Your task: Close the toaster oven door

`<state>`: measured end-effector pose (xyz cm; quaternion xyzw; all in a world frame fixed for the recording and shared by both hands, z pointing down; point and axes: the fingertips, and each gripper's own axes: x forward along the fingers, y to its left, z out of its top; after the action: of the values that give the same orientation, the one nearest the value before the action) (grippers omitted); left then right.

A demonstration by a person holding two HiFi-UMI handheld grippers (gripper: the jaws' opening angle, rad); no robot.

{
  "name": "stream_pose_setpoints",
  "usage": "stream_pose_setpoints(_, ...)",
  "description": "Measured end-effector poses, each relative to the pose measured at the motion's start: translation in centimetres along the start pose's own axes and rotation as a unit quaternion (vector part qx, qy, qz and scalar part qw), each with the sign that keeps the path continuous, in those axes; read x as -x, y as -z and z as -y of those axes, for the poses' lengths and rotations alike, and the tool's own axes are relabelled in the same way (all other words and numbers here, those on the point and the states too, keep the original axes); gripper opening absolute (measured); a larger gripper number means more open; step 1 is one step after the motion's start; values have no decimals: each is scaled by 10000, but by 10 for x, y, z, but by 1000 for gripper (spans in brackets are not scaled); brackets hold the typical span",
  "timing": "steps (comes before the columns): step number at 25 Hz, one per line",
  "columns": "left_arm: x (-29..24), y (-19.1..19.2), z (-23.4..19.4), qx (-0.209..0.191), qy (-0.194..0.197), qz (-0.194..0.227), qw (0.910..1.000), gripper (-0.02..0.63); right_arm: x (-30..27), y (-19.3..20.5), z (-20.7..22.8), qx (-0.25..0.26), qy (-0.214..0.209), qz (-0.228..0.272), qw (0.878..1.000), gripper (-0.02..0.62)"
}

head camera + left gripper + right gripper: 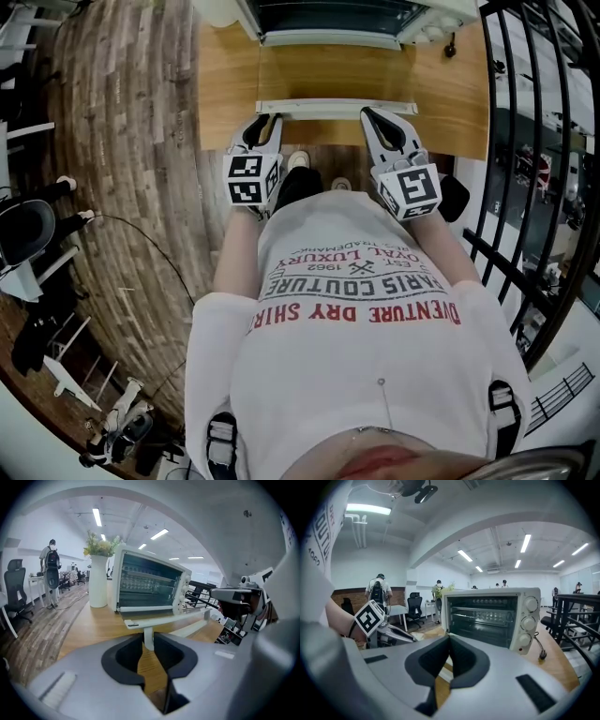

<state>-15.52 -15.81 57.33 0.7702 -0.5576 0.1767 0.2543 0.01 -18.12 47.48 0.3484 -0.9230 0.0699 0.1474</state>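
The white toaster oven [347,14] [150,585] [492,616] stands at the back of the wooden table [225,84]. Its glass door [333,75] lies folded down flat toward me. The white door handle [337,106] [164,618] runs along the door's near edge. My left gripper [270,119] [148,637] is at the handle's left end, shut on the handle's white post. My right gripper [370,112] [449,637] is at the handle's right end, its tips meeting with nothing seen between them. The oven cavity and its racks show through the opening.
A white vase of flowers [98,581] stands left of the oven. A black railing [534,187] runs along the right. The oven's power cord [541,653] lies on the table at right. An office chair [14,590] and a person with a backpack [50,566] are far left.
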Motion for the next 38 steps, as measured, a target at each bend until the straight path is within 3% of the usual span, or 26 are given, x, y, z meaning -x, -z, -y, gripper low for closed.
stream_pose_setpoints(20, 22, -109, -4, -246, -8, 1091, 9937, 88, -5, -52, 12, 302, 80, 509, 9982, 5)
stream_pose_setpoints(38, 9, -176, -17, -460, -14, 1474, 9880, 89, -16, -73, 40, 400, 363, 700, 9961, 5)
